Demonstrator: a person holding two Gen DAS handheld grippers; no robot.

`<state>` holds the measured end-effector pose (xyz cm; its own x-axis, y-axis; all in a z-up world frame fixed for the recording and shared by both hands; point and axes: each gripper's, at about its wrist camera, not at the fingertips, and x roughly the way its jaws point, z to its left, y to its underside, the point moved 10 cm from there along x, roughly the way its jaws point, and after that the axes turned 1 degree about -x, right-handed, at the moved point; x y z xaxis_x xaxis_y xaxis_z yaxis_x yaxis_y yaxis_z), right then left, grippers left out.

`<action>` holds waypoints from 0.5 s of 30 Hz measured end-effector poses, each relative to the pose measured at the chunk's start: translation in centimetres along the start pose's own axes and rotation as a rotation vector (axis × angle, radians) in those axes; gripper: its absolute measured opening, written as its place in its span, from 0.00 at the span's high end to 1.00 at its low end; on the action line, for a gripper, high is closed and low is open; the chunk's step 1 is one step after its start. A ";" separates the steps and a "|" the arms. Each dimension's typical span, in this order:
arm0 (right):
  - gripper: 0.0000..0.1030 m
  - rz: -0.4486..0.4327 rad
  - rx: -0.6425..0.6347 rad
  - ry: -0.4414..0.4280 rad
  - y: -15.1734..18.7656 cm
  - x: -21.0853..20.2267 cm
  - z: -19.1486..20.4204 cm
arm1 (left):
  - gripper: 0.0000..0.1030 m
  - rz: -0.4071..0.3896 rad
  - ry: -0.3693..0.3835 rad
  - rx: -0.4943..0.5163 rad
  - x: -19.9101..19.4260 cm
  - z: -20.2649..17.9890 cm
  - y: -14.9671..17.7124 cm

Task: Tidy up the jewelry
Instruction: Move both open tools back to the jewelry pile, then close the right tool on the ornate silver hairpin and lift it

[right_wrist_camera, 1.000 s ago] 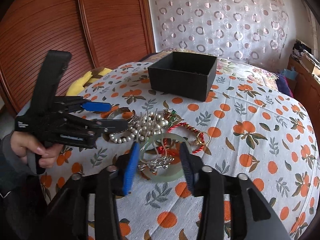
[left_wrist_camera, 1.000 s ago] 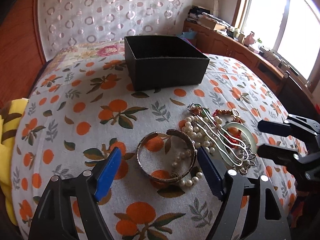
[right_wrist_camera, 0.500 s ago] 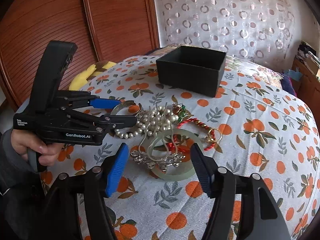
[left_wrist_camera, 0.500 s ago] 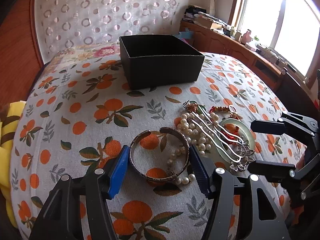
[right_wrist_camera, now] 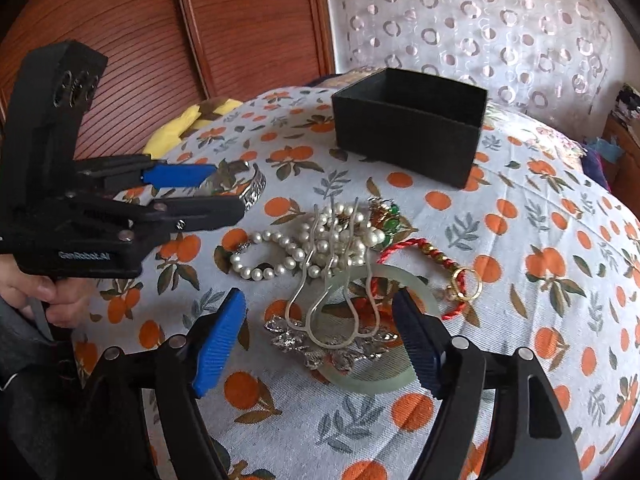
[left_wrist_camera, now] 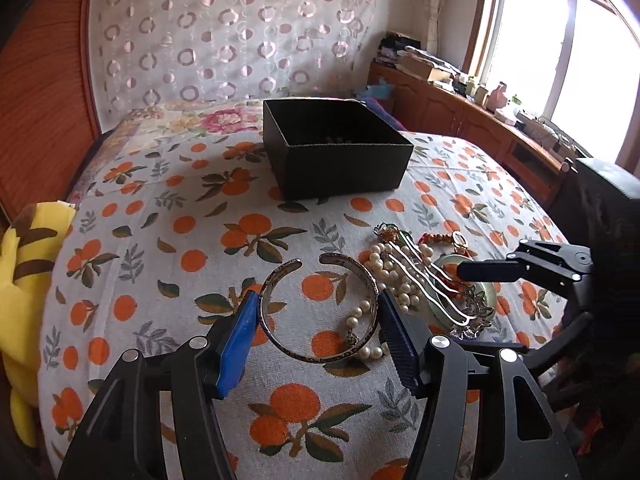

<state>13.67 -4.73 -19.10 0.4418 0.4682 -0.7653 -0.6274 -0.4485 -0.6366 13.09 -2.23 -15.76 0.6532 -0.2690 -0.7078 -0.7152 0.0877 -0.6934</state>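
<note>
Now the left claw [left_wrist_camera: 318,334] pinches the silver cuff [left_wrist_camera: 320,312] between its blue pads, low over the orange-print cloth [left_wrist_camera: 168,240], with the pearls [right_wrist_camera: 280,256] just beside it. Next, the right claw [right_wrist_camera: 320,340] has just been opening and stands spread around the hair comb [right_wrist_camera: 332,320] and green bangle [right_wrist_camera: 372,380], not pressing them. Behind sits the black box [right_wrist_camera: 408,128].

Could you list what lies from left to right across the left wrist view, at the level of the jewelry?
Yellow plush toy → silver bangle, between the left gripper's pads → pearl necklace → silver hair comb → right gripper.
</note>
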 end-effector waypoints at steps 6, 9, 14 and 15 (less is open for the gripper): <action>0.39 0.011 -0.022 0.023 0.1 0.2 -0.1 | 0.44 0.005 0.004 -0.003 0.0 0.1 0.1; 0.40 0.011 -0.037 0.025 0.4 -0.2 -0.1 | 0.44 0.005 0.005 -0.003 0.0 0.0 0.2; 0.43 0.001 -0.036 0.020 0.5 -1.3 0.0 | 0.44 0.001 0.006 -0.004 0.0 -0.1 0.1; 0.43 0.000 -0.037 0.021 0.6 -1.5 0.0 | 0.44 0.002 0.005 -0.003 0.0 0.0 0.1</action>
<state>12.62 -5.70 -18.40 0.4554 0.4528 -0.7665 -0.6031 -0.4765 -0.6397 13.00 -2.27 -15.84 0.6506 -0.2736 -0.7084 -0.7173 0.0849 -0.6916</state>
